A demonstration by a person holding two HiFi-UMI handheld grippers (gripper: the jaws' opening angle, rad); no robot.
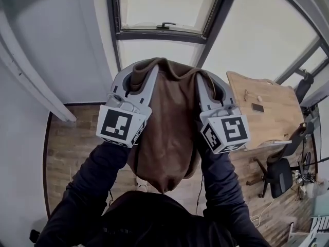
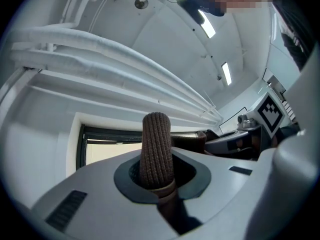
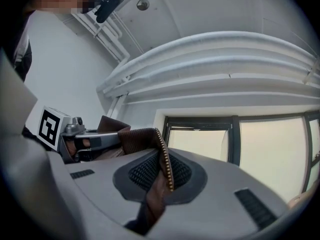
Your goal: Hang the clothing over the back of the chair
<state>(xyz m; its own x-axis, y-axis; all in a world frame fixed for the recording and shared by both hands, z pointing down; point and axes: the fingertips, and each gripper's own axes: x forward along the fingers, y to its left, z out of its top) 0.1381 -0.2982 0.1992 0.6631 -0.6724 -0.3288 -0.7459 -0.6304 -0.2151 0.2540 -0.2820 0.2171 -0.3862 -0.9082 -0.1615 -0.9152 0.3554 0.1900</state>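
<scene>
A brown zip-up garment hangs in the air between my two grippers, held up high in front of a window. My left gripper is shut on its ribbed brown edge, which sticks up between the jaws. My right gripper is shut on the other edge, where the zip teeth show. The cloth drapes down from both grips toward the person's chest. In the head view a black office chair stands on the wood floor at the right, well apart from the garment.
A wooden desk with a small dark object on it stands at the right, above the chair. The window frame and white wall are straight ahead. Cables and clutter lie at the far right. White ceiling ducts run overhead.
</scene>
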